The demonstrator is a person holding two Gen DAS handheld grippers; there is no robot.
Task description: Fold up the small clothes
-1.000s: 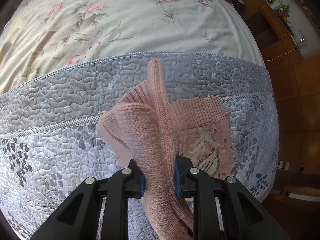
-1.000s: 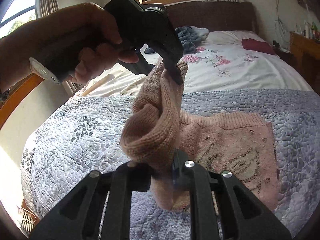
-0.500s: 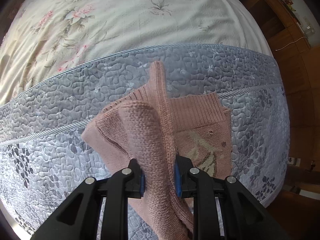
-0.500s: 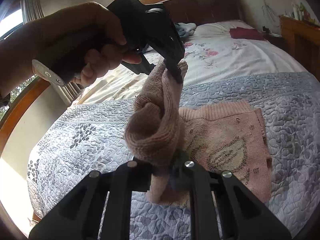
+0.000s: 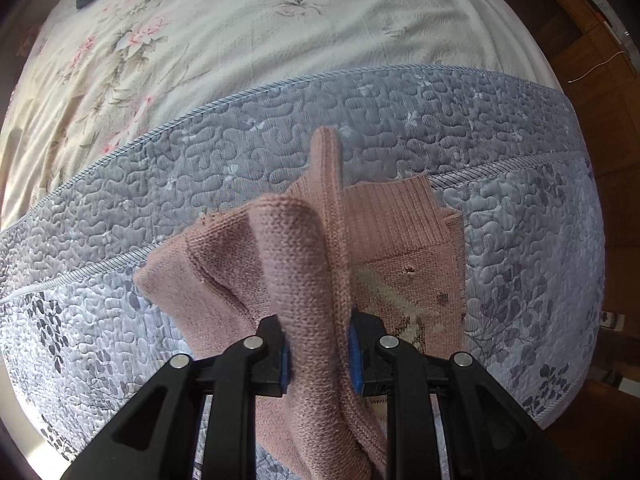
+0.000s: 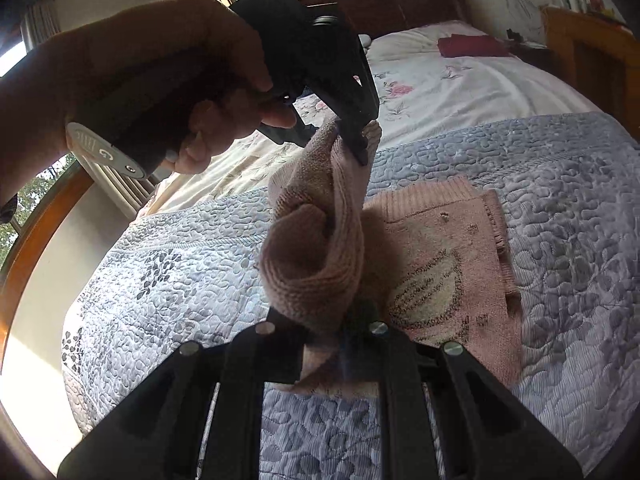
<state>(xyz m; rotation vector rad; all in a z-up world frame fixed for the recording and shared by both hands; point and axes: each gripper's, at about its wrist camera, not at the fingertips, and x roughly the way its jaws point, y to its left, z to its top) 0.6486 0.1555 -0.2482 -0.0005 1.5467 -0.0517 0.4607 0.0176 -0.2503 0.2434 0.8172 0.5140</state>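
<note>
In the lower centre of both wrist views, my left gripper [image 5: 318,354] and right gripper [image 6: 340,334] each clamp a lifted edge of the pink knit sweater [image 6: 444,280] lying on the grey quilt [image 5: 400,120], so I carry both corners level across it.

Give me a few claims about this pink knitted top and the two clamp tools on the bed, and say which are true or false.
1. Both grippers, the left gripper and the right gripper, are clamped on the pink sweater. True.
2. The whole sweater hangs in the air. False: part of it lies flat on the grey quilted bedspread.
3. A bare hand holds the left gripper's handle. True.
4. The sweater is plain. False: a striped figure is knitted into its front.
5. A dark red cloth lies far up the bed. True.
</note>
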